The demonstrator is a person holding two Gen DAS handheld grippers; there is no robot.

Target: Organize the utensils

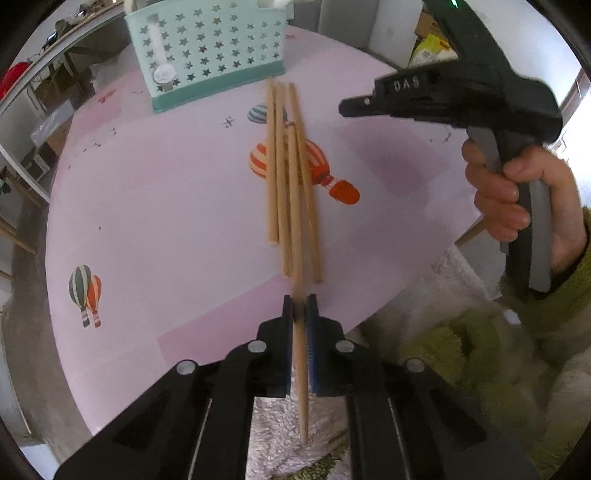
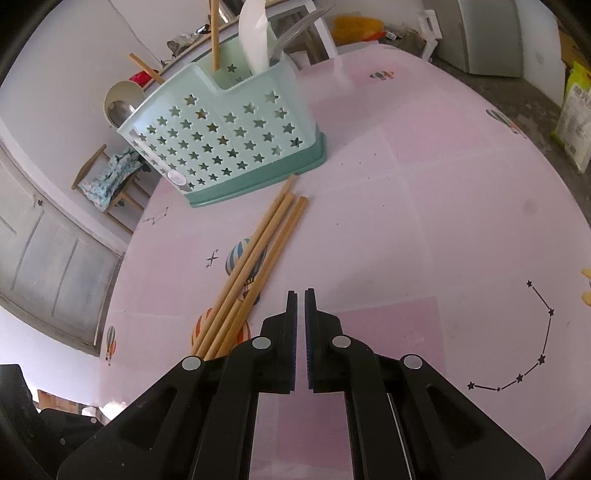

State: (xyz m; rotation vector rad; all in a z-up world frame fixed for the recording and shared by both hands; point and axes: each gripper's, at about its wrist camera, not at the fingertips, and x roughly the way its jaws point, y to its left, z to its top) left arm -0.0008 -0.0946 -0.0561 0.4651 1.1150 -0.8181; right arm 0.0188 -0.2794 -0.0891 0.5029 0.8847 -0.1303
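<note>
We see the left gripper (image 1: 300, 300) clamped on a smooth round wooden chopstick (image 1: 298, 236) above three others (image 1: 275, 162) on the glossy pink tablecloth (image 1: 166, 192). Only the right wrist view shows its gripper (image 2: 300, 295) closed, empty, and a chopstick (image 2: 214, 33) inside the star-punched plastic caddy (image 2: 221, 136).

Soft daylight, fisheye-warped edges, slight blur

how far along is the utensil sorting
Partly done: the caddy already holds one chopstick and some utensils. In hand: the left gripper is shut on a chopstick. Left: three chopsticks on the table. The right gripper is shut, empty.
</note>
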